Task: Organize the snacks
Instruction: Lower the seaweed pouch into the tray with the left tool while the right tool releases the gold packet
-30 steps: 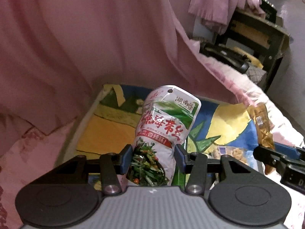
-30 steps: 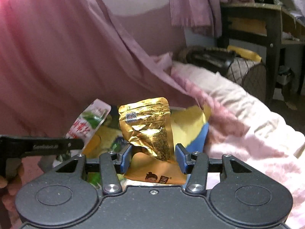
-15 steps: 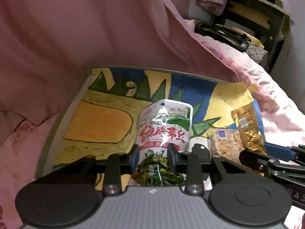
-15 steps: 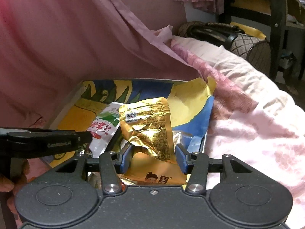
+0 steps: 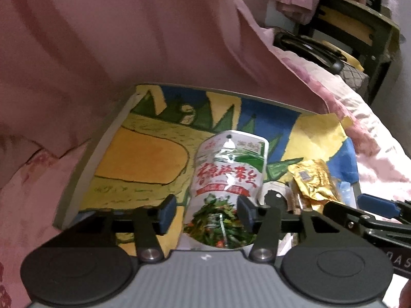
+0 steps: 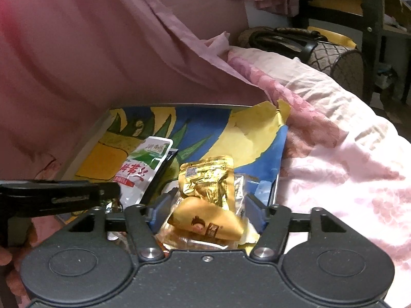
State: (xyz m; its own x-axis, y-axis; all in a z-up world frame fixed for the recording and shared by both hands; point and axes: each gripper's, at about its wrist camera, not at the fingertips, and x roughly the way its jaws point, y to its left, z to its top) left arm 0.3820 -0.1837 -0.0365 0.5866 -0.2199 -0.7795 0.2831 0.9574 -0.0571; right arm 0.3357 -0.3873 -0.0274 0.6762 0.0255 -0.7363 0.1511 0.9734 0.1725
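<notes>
Both hand-held grippers are hovering low over a shallow grey-rimmed tray [image 5: 84, 169] lined with a yellow, blue and green cartoon print, and both are letting go. The left gripper [image 5: 206, 211] is opening its jaws around a white plastic pouch printed with red characters and green vegetables [image 5: 228, 177]; the pouch is lying on the tray's print between the blue pads [image 5: 167, 211], which are standing clear of its sides. The right gripper [image 6: 208, 210] is likewise opening its jaws; a crinkled gold foil snack packet [image 6: 205, 179] is resting between them on a clear wrapped snack [image 6: 239, 182] near the tray's right edge, touched by neither pad. Beyond the tray's far rim, a pink draped cloth [image 5: 128, 38] is hanging, and to its right a pale floral quilt [image 6: 346, 166] is spreading toward a dark wooden chair [image 5: 359, 25].
</notes>
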